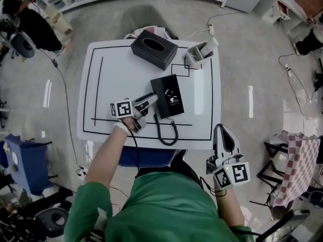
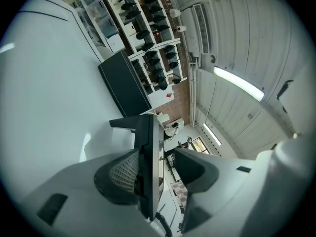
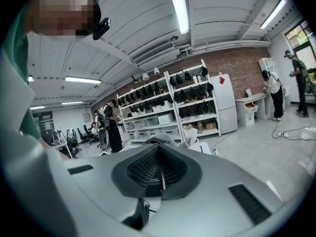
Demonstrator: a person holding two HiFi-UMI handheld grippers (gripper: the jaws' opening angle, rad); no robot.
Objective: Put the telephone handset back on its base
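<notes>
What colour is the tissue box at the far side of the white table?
Black. The tissue box shows best in the head view.

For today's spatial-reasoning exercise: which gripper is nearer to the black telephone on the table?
Left. The left gripper is at the left edge of the telephone, over the table; the right gripper is off the table's near right corner, well away.

The table (image 1: 116,79) is white with thin black lines; telephone base (image 1: 168,96) and tissue box (image 1: 154,48) black; the right-hand cloth (image 1: 299,158) red-and-white checked.
</notes>
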